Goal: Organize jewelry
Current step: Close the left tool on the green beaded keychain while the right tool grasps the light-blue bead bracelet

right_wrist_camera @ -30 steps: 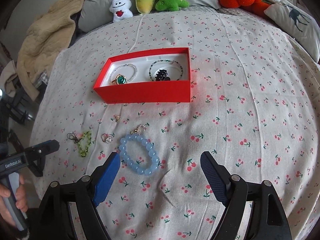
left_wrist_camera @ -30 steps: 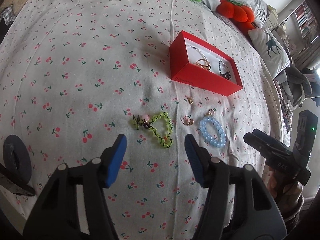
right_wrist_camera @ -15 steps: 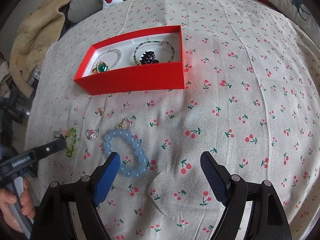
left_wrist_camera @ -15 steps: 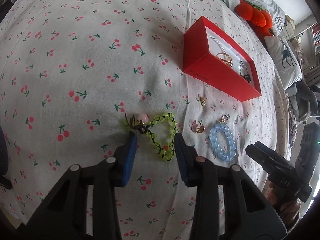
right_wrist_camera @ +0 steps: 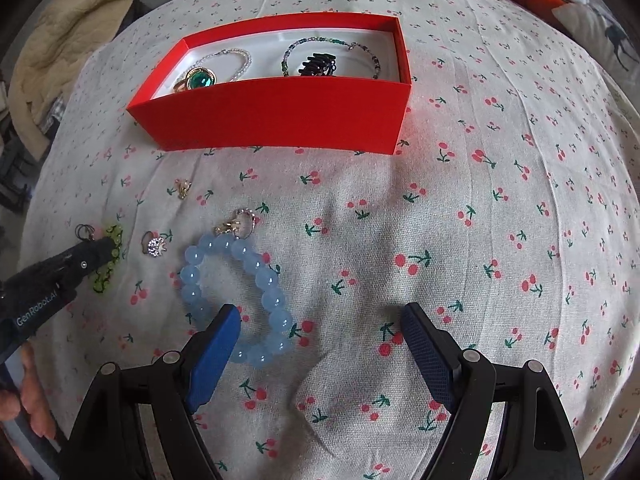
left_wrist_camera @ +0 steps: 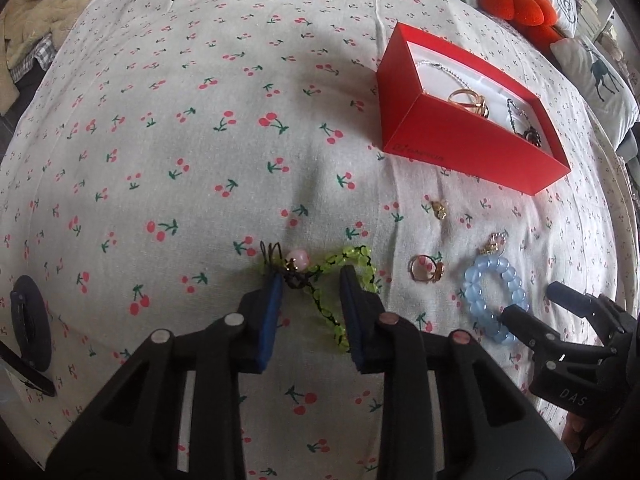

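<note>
A red box (left_wrist_camera: 460, 148) (right_wrist_camera: 280, 120) on the cherry-print bedspread holds several pieces of jewelry. On the cloth in front of it lie a green beaded bracelet (left_wrist_camera: 352, 264) (right_wrist_camera: 106, 272), a blue beaded bracelet (left_wrist_camera: 494, 300) (right_wrist_camera: 236, 292), a ring (left_wrist_camera: 426, 270) (right_wrist_camera: 154, 245) and two small gold pieces (left_wrist_camera: 440, 209) (right_wrist_camera: 183, 188). My left gripper (left_wrist_camera: 310, 284) is low over the green bracelet, its jaws partly closed either side of the strand, a gap still showing. My right gripper (right_wrist_camera: 320, 316) is open, its left finger at the blue bracelet's near edge.
Stuffed toys (left_wrist_camera: 516, 0) and pillows (left_wrist_camera: 600, 76) lie at the head of the bed beyond the box. A beige blanket (right_wrist_camera: 60, 40) lies at the bed's left edge. The bed's edge drops off close to the left of the jewelry in the right wrist view.
My left gripper came down onto the green bracelet and its jaws narrowed around it. My right gripper moved forward and down to the blue bracelet, still wide open.
</note>
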{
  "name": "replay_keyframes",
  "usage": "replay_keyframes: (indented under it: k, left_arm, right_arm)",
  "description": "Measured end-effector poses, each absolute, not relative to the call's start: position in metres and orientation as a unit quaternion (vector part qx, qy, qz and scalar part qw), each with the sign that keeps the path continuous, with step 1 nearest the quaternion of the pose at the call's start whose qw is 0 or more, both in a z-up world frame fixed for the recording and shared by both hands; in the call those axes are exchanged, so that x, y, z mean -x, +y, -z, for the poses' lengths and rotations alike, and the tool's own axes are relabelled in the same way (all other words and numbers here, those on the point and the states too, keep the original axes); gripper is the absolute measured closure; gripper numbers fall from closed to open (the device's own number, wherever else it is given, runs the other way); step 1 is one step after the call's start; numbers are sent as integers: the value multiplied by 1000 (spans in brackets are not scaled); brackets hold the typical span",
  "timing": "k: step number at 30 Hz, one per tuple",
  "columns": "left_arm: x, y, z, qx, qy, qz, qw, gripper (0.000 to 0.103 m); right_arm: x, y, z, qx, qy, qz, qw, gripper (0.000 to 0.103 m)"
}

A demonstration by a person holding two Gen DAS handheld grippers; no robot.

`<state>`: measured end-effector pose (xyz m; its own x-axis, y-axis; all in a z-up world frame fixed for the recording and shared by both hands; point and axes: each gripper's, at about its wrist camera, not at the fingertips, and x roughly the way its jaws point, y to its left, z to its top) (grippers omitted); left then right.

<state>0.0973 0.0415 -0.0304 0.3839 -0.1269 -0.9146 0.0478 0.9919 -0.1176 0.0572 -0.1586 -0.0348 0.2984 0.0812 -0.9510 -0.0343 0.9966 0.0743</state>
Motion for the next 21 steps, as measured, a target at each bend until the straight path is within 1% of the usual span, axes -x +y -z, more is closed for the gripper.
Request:
replay_keyframes:
  k: [1,3,5,10,12,14,16,17,19,20,21]
  left_arm:
    - [-97,41,30,34,550,52,833,74]
    - [-97,42,30,35,545,52,836,83]
    - [-95,44,30,38,542,52,838,86]
    - [-94,44,30,39,537,56,841,90]
    - [-94,46,31,56,534,62,841,90]
    - [-94,48,31,66,534,64,841,90]
    - [-94,48,31,65,532,64,842,92]
    - [-94,47,31,64,531,65,843,92]
    - [-94,47,31,67,530,67,842,96]
    - [-94,47,31,68,531,68,842,96]
    - [-94,47,31,71,531,70,841,96]
  right_arm:
    - [-57,-156,36,-9,587,-35,809,18]
    - [-55,-150,37,9,579,-31,814,18]
    - [-55,-142,40,21,573,-27,819,18]
    - [-56,-136,41,24,572,-33,820,18]
    - [-59,-140,41,22,574,-38,818,20]
    - [-61,-145,39,21,576,-50,816,23]
    - [-63,-144,38,18,574,-65,816,35]
    - [-64,-144,38,17,574,-70,816,38]
    - [-64,-143,36,14,571,-81,817,51]
    - [-65,-143,35,11,570,-84,817,54]
    - [-67,-143,34,4,569,-87,818,64]
